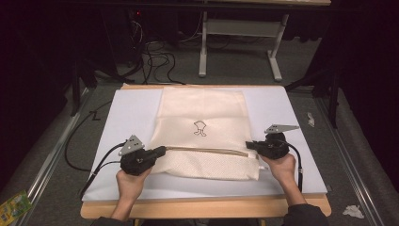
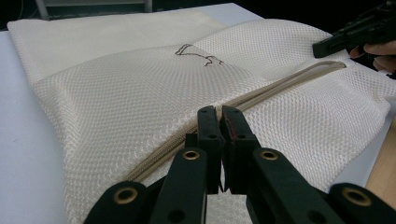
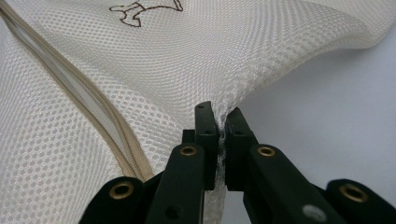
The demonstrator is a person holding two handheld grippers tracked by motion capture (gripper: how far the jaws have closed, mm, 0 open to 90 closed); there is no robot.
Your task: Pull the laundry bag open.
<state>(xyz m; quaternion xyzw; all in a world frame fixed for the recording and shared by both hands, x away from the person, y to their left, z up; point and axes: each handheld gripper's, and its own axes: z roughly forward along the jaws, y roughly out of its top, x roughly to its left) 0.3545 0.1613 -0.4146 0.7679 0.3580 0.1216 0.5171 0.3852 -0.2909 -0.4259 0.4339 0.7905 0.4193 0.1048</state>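
Black jaws of the left claw (image 2: 219, 114) pinch shut at the near end of the zipper (image 2: 261, 93), while the right claw (image 3: 220, 116) clamps the mesh bag (image 1: 202, 117) edge beside the zipper's far end. Steady opposing tension should keep the zipper straight on the tabletop (image 1: 127, 110).

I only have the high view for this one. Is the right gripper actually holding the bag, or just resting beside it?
Observer: Holding it. The right gripper view shows the right gripper shut on the edge of the mesh bag, with mesh bunched between its fingers.
Operator: And the left?
Observer: The left gripper is shut, with its fingers right at the zipper. What they pinch is hidden.
Operator: Is the zipper open or closed?
Observer: It's open near the right gripper, where its two sides stand apart.
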